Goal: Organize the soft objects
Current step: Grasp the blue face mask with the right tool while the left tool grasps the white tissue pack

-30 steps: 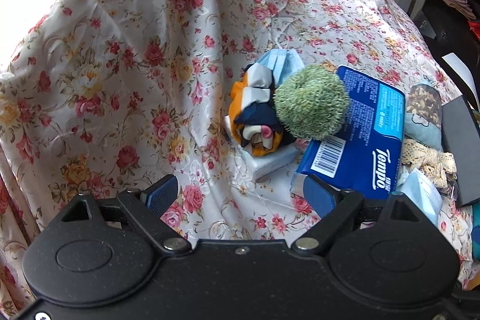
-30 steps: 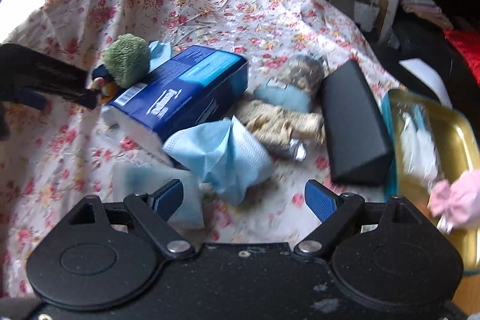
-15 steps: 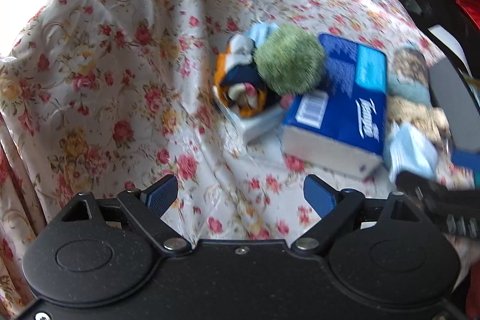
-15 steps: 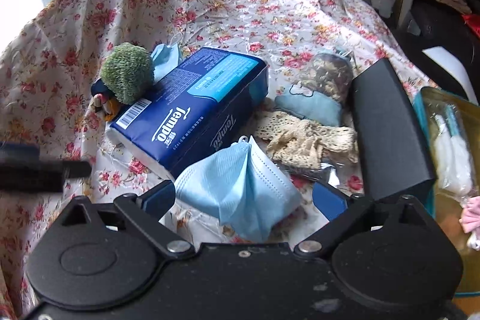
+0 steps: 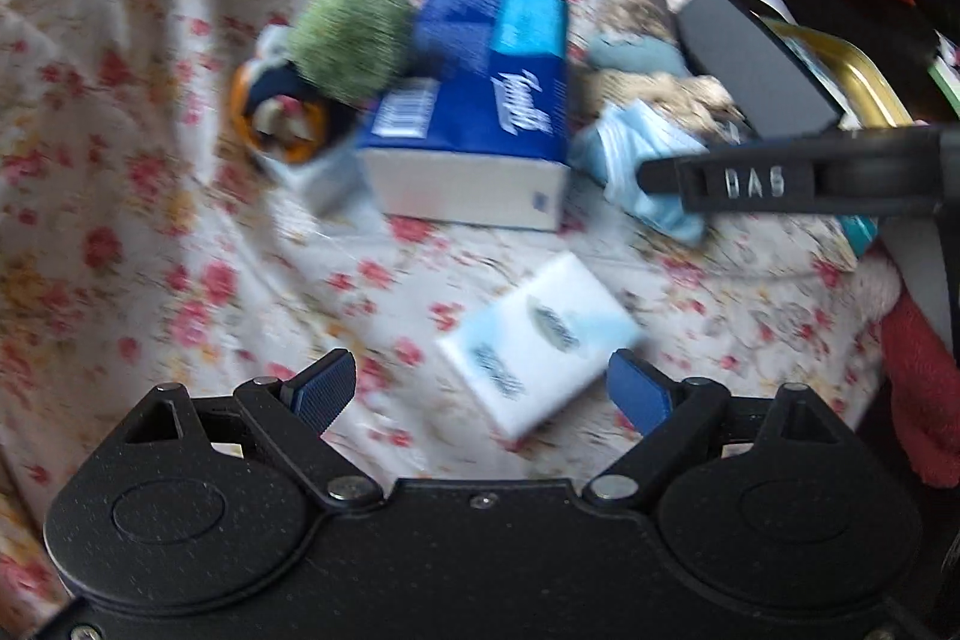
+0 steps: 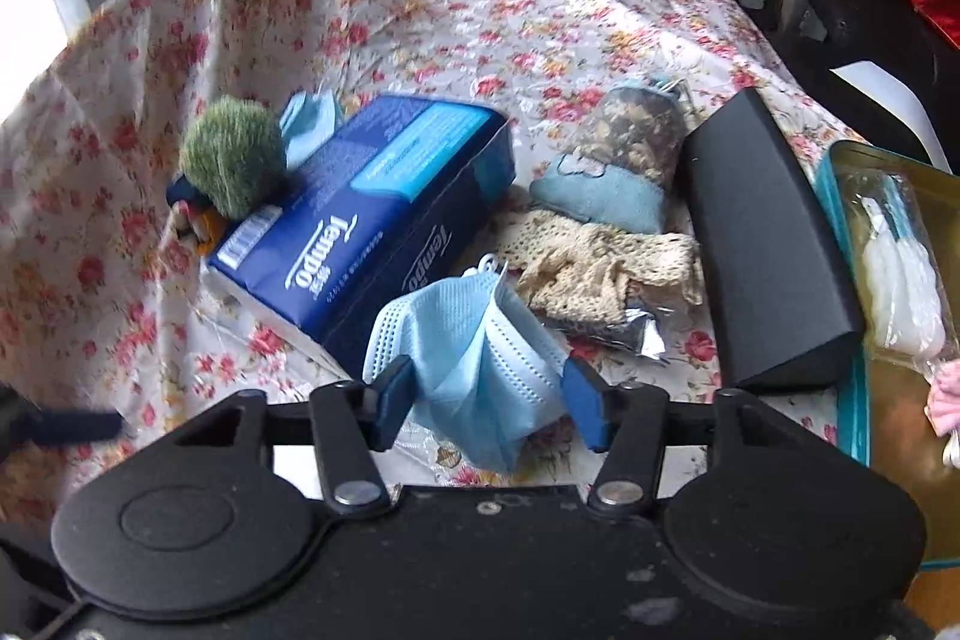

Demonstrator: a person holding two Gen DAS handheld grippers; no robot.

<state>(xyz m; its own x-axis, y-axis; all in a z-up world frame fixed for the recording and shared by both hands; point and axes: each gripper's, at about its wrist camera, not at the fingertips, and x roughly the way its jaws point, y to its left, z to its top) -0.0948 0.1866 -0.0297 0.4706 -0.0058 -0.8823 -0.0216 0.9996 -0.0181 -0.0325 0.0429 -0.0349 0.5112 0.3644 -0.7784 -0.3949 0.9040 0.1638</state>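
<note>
A crumpled blue face mask [image 6: 480, 364] lies on the floral cloth, and my right gripper [image 6: 489, 394] has its fingers on either side of it, partly closed but not clamped. The mask also shows in the left wrist view [image 5: 642, 160], behind the right gripper's black finger [image 5: 780, 184]. My left gripper [image 5: 480, 391] is open and empty above a small white tissue pack [image 5: 534, 346]. A blue Tempo tissue pack [image 6: 366, 220], a green pompom [image 6: 231, 157], a cream lace piece [image 6: 594, 268] and a blue-cuffed sock [image 6: 612, 172] lie further back.
A black wedge-shaped case [image 6: 762, 244] lies right of the pile. A gold tray with a teal rim [image 6: 852, 400] at the far right holds a clear bag of white items. An orange and navy scarf bundle [image 5: 282, 112] sits under the pompom. The cloth rises at the left.
My right gripper has moved forward and down onto the blue mask, its fingers narrowing around it. My left gripper has swung right, so the white tissue pack now lies under it.
</note>
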